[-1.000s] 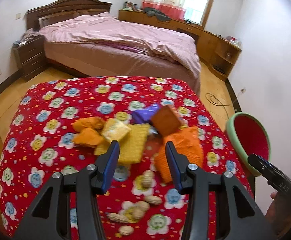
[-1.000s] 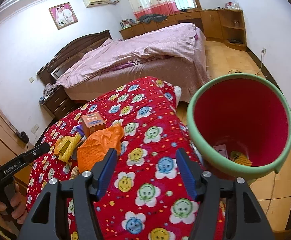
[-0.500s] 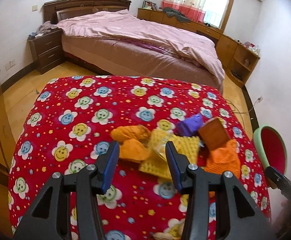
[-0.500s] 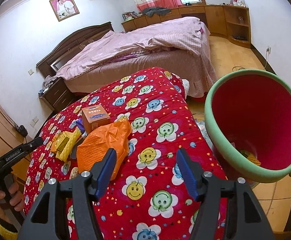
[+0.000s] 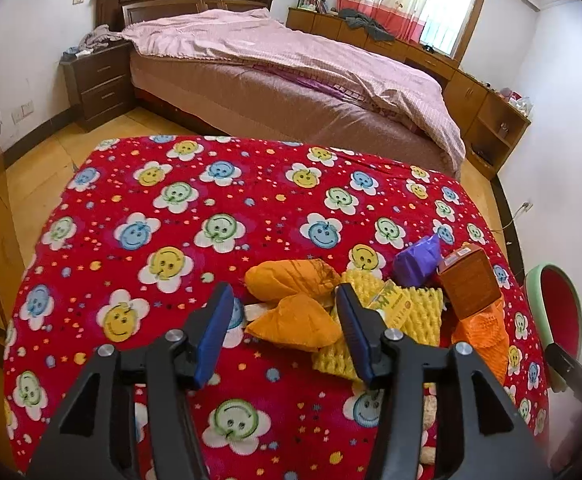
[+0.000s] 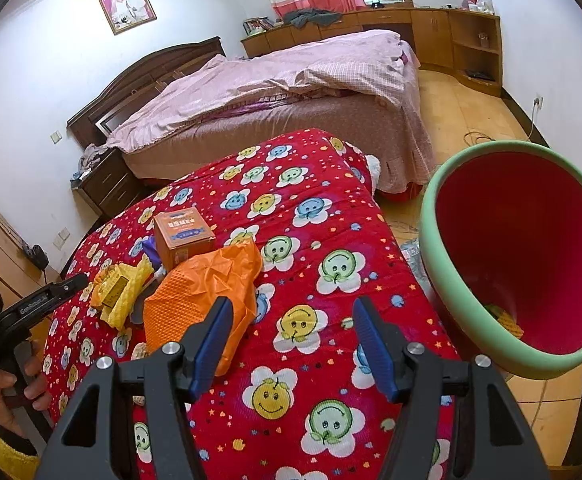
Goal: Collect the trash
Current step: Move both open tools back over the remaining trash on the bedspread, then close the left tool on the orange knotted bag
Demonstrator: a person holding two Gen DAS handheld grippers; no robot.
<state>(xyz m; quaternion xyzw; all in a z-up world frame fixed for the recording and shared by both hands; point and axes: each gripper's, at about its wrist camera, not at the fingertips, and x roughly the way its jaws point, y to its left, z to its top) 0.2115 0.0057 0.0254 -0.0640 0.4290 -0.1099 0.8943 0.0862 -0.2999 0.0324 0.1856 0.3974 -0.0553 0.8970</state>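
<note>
A pile of trash lies on the red flowered blanket (image 5: 179,208): two orange wrappers (image 5: 295,320), yellow foam netting (image 5: 407,312), a purple wrapper (image 5: 417,258), an orange-brown box (image 5: 469,280) and an orange bag (image 5: 483,336). My left gripper (image 5: 283,328) is open, its jaws on either side of the near orange wrapper, a little above it. My right gripper (image 6: 293,340) is open and empty above the blanket, just right of the orange bag (image 6: 207,284). The red bin with a green rim (image 6: 519,256) stands to the right, with some trash at its bottom.
A bed with a pink cover (image 5: 291,64) stands behind the table. A dark nightstand (image 5: 99,80) is at the back left, wooden cabinets (image 5: 487,116) at the back right. Peanuts (image 5: 427,408) lie near the front of the blanket.
My left gripper has moved left and forward over the pile, now straddling the orange wrapper. My right gripper has swung left, so the bin sits further right and the orange bag closer.
</note>
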